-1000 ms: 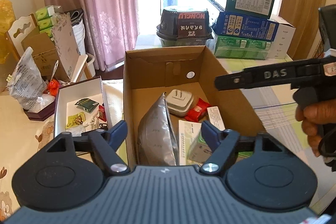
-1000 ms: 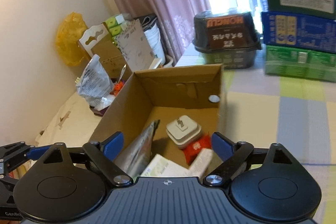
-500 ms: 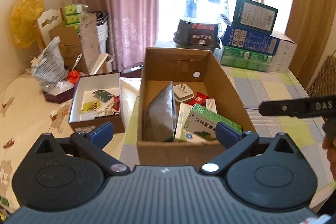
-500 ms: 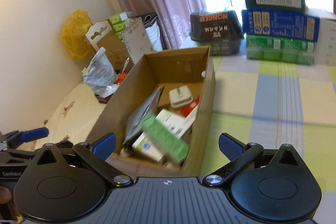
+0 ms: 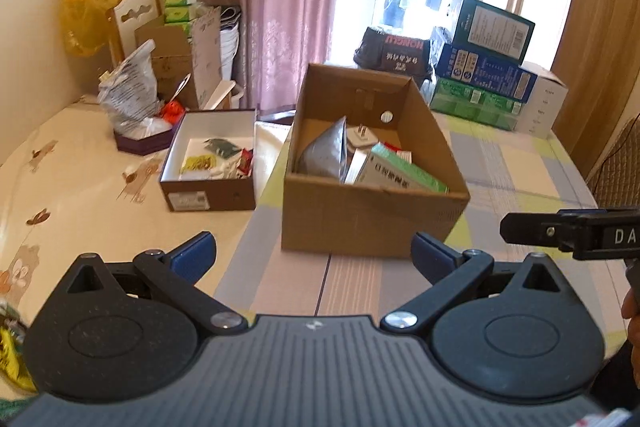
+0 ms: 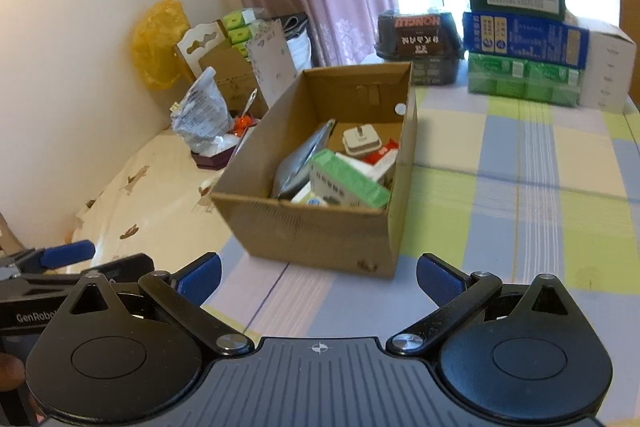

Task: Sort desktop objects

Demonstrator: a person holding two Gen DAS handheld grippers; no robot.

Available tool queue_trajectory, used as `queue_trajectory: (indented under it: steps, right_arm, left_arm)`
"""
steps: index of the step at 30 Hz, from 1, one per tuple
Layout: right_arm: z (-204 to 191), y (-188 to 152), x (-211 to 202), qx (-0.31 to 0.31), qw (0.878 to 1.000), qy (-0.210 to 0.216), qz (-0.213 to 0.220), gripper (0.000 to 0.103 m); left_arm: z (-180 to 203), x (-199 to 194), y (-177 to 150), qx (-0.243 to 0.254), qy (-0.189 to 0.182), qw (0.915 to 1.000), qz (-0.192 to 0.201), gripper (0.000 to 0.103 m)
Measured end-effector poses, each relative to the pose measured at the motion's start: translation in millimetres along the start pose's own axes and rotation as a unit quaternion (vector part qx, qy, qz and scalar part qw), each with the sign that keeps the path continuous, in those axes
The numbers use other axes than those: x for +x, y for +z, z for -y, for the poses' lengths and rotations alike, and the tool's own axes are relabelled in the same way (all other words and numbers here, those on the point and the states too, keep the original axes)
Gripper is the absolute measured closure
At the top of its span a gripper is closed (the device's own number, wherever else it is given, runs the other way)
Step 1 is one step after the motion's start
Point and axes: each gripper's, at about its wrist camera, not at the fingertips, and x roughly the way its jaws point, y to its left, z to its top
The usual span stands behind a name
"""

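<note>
Two hand-held grippers hang above a checked tablecloth (image 6: 520, 187), both aimed at an open cardboard box (image 5: 372, 223) that sits near the table's middle. The left gripper (image 5: 314, 255) has its jaws wide apart with nothing between them; the right gripper (image 6: 318, 273) shows the same, jaws spread and empty. Inside the box stand a grey foil pouch (image 5: 324, 155) leaning upright against the left wall, a white plug adapter (image 6: 360, 141) toward the back, a small red packet (image 6: 380, 153) beside it, and a green and white carton (image 6: 348, 181) tilted across the front

Only the left wrist view shows the shallow white-lined box (image 5: 210, 163) just left of the cardboard box, holding small packets, along with the bare beige cloth around it. That view also catches the side of the right gripper (image 5: 572, 233) at the right edge and part of the hand (image 5: 632, 311) gripping it. The right wrist view in turn picks up the left gripper's blue fingertip (image 6: 68, 253) low on the left, and gives the clearer look at the stacked cartons (image 6: 524, 55) and a dark tub (image 6: 418, 45) by the window, behind the box
</note>
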Motion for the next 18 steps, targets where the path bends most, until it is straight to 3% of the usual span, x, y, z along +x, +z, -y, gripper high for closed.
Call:
queue_trajectory:
  steps: [10, 18]
  right_arm:
    - [-4.4, -35.9, -21.5, 0.000, 1.000, -0.004, -0.016, 0.002]
    - [-5.5, -51.7, -37.6, -0.014, 1.000, -0.008, -0.012, 0.002]
  left_arm:
    - [17.5, -30.6, -36.3, -0.002, 0.011, 0.9995, -0.030, 0.002]
    - [28.9, -53.0, -46.9, -0.015, 0.019, 0.9995, -0.021, 0.002]
